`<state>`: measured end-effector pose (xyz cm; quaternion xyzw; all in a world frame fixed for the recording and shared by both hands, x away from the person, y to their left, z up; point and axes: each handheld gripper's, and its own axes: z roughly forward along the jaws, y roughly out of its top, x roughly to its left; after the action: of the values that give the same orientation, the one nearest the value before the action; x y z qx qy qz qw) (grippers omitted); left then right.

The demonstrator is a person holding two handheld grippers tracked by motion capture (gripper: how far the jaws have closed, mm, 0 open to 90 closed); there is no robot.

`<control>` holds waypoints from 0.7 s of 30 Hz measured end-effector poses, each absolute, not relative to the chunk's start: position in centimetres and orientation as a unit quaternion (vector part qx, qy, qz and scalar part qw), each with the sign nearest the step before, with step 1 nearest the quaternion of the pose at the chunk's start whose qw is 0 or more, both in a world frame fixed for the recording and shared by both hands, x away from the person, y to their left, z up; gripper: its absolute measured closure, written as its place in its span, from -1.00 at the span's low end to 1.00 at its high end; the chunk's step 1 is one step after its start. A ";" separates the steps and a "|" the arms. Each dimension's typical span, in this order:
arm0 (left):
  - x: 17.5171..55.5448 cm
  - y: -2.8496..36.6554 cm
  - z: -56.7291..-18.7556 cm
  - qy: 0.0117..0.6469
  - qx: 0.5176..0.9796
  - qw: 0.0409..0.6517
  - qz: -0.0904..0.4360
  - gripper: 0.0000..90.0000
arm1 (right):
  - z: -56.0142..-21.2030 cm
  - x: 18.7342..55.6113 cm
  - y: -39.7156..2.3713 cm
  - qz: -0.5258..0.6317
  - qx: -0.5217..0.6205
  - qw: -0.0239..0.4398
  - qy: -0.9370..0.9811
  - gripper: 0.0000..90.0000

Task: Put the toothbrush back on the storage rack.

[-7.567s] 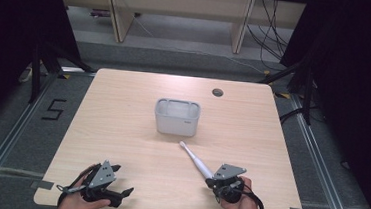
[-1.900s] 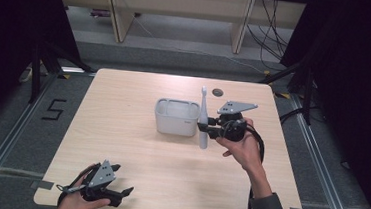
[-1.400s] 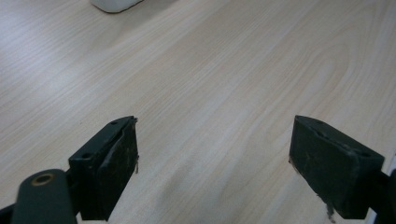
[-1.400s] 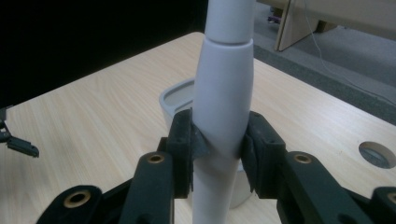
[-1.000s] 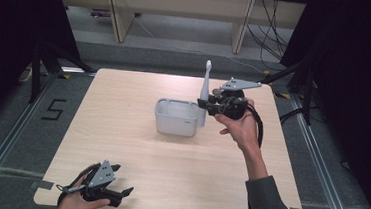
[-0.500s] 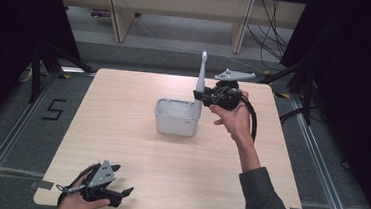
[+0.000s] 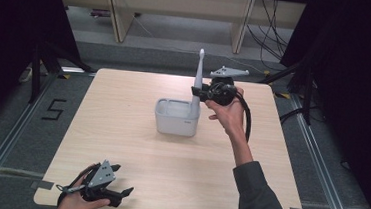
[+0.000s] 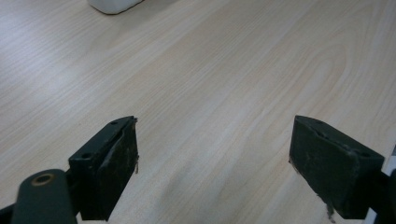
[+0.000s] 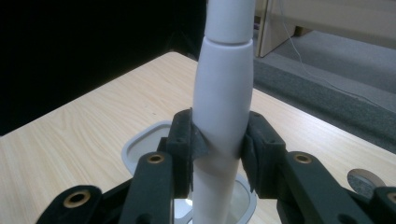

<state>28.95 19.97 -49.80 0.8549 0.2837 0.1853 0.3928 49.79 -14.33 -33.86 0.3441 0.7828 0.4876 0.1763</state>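
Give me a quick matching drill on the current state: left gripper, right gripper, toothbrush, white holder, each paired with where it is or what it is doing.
Things:
1. left gripper
2. right gripper
3. toothbrush
4. white holder

States:
A. stands on the table at mid-table
B. held upright, lower end at the holder's right rim
C. open, low at the table's near edge
D. shut on an object, raised beside the holder

Pairs: 1-C, 2-D, 3-B, 4-A

My wooden table stands on grey floor (marked "5"), shelving behind, darkness either side.
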 end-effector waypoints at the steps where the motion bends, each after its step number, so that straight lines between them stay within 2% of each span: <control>1: 28.9 19.9 -49.8 0.283 0.854 0.396 0.184 -0.66 | -34.0 49.9 -14.2 0.491 0.346 0.176 0.780 0.48; 20: 28.9 19.9 -49.8 0.283 0.853 0.396 0.187 -0.66 | -35.2 51.0 -13.9 0.479 0.358 0.189 0.779 0.48; 21: 28.9 19.9 -49.8 0.285 0.852 0.398 0.184 -0.66 | -35.3 51.1 -13.8 0.481 0.359 0.179 0.779 0.48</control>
<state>28.87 19.88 -49.82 0.8523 0.2847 0.1842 0.3983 51.05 -13.79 -35.30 0.3594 0.7795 0.4808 0.1792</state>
